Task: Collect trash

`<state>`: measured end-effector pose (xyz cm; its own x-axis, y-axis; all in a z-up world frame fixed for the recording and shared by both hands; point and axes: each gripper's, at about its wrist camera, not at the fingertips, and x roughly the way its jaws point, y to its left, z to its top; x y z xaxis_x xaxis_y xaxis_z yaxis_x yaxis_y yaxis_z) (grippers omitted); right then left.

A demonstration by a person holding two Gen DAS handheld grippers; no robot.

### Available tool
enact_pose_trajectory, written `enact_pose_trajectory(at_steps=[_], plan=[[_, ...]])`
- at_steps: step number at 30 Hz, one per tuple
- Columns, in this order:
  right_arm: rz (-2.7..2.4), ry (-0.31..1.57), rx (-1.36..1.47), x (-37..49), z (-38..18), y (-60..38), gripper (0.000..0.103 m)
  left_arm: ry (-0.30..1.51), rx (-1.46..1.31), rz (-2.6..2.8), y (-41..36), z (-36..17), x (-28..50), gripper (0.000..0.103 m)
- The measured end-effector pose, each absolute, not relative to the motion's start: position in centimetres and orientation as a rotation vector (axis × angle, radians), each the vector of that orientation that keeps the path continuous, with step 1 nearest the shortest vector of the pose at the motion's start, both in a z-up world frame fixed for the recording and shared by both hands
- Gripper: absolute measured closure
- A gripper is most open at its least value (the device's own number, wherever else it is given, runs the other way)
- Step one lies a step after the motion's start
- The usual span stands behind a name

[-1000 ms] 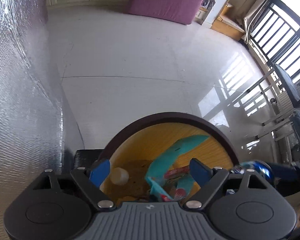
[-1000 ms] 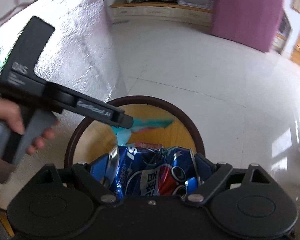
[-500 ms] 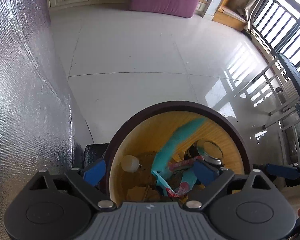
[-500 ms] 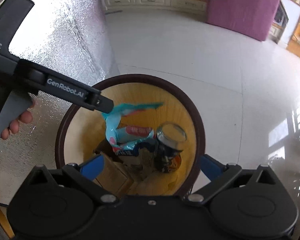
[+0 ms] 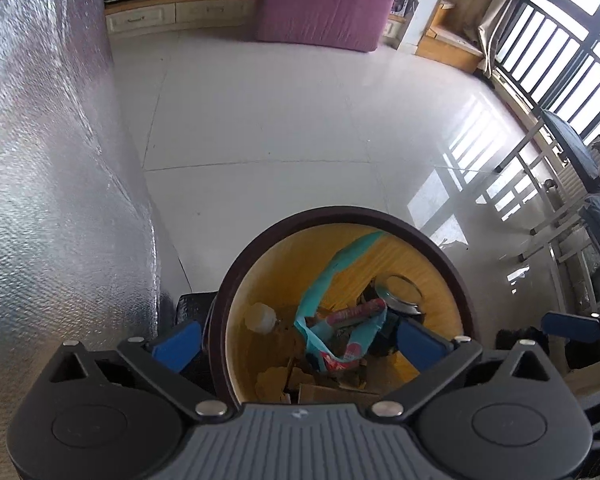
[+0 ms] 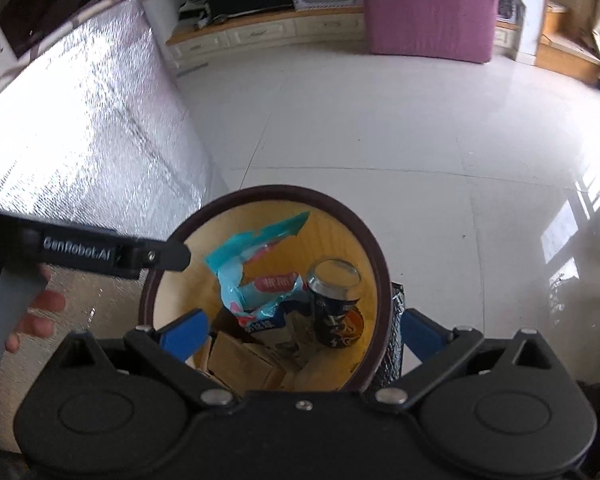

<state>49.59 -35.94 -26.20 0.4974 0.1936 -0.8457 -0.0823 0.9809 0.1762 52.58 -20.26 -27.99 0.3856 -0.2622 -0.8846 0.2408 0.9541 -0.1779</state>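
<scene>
A round bin with a dark brown rim [image 5: 452, 264] [image 6: 384, 276] and a yellow inside stands on the white floor. In it lie a teal snack wrapper [image 5: 324, 292] [image 6: 256, 276], a crushed blue can [image 6: 334, 308] [image 5: 400, 296], cardboard scraps [image 6: 240, 356] and a white ball-like piece [image 5: 260, 318]. My left gripper [image 5: 296, 340] is open and empty above the bin; it also shows in the right wrist view [image 6: 168, 256]. My right gripper [image 6: 304, 330] is open and empty above the bin; one of its fingers [image 5: 572, 326] shows at the right in the left wrist view.
A silver foil-covered surface [image 5: 40, 200] [image 6: 92, 120] rises on the left next to the bin. A purple block [image 5: 324, 0] and a low cabinet [image 6: 260, 32] stand at the far wall. A metal rack [image 5: 556, 200] and window bars are on the right.
My right gripper opened and let the blue can fall into the bin. Both grippers rose a little, with the wrapper now lying loose in the bin.
</scene>
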Motion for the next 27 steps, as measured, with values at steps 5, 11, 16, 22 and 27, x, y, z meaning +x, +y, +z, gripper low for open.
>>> enact_pose_trajectory(at_steps=[5, 11, 16, 22, 27], plan=[[0.129, 0.996, 0.145, 47.7, -24.5, -36.3, 0.0, 1.082, -0.015, -0.306, -19.6, -25.8, 50.5, 0.0], [0.101, 0.947, 0.165, 44.8, -22.2, -36.6, 0.0, 1.031, -0.019, -0.293, -18.6, -22.7, 47.4, 0.0], [0.072, 0.919, 0.184, 42.4, -20.0, -36.6, 0.0, 0.986, -0.002, -0.302, -17.7, -19.8, 44.2, 0.0], [0.053, 0.856, 0.191, 38.8, -16.9, -35.9, 0.0, 0.919, 0.022, -0.279, -16.7, -16.5, 40.1, 0.0], [0.042, 0.8, 0.188, 35.8, -14.4, -35.0, 0.0, 0.848, 0.011, -0.276, -15.4, -13.7, 36.4, 0.0]])
